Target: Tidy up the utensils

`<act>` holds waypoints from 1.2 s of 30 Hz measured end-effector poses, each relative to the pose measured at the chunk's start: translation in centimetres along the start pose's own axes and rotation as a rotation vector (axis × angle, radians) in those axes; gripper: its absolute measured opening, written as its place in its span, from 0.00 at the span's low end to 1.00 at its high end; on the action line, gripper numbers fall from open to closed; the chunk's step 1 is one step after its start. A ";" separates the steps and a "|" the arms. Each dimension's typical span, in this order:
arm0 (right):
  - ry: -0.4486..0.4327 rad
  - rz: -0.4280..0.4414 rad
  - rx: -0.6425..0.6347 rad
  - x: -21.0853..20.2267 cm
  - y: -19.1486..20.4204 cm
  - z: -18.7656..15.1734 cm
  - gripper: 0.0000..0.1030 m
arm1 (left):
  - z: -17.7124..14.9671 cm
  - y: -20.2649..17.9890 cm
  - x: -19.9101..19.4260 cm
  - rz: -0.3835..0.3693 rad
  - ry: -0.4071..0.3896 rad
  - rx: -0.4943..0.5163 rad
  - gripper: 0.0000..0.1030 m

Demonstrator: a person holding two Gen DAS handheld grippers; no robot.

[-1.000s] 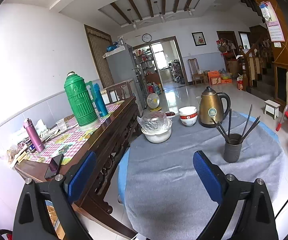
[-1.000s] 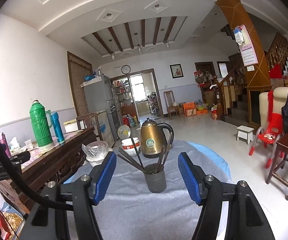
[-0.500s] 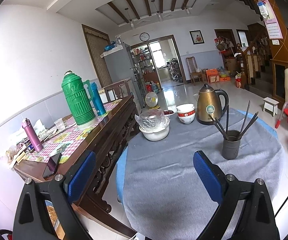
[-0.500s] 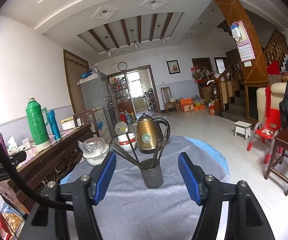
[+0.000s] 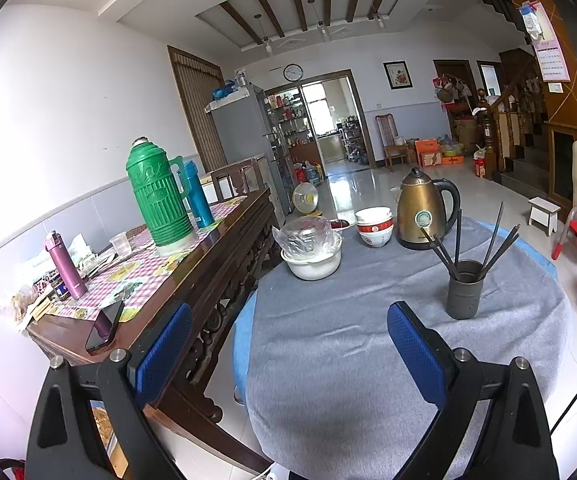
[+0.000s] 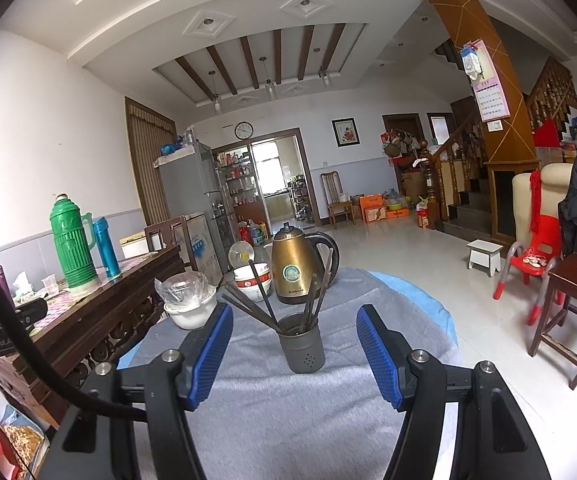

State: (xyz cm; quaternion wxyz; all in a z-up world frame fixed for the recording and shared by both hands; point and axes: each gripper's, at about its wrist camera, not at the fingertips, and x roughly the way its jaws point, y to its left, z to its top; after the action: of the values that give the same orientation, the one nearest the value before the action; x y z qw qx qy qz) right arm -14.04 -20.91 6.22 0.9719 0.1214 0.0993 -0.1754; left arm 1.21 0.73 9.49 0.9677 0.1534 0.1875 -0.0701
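Observation:
A dark grey holder cup stands on the round table's grey cloth with several dark chopsticks sticking out of it. My right gripper is open, its blue pads either side of the cup and apart from it, the cup a little beyond the fingertips. My left gripper is open and empty over the table's near left part, the cup well ahead to its right.
A gold kettle, stacked bowls and a white pot with a plastic bag stand at the table's far side. A wooden side table at the left carries a green thermos, bottles and a phone.
The right gripper has edged toward the holder cup, which now looks larger and lower between its fingers. The left view has tilted slightly; both grippers stay open.

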 end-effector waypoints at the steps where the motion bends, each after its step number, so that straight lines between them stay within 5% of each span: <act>1: 0.000 0.000 0.000 0.0 0.0 0.0 0.66 | 0.0 0.0 0.0 0.001 0.000 -0.001 0.95; 36: -0.003 -0.005 -0.013 -0.2 -0.2 -0.8 0.66 | -0.5 0.5 -0.1 0.008 -0.002 -0.012 0.95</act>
State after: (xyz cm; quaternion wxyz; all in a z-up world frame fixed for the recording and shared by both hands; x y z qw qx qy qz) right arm -14.42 -20.80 5.50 0.9724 0.1146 0.0992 -0.1772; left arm 1.04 1.38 9.26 0.9690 0.1486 0.1864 -0.0651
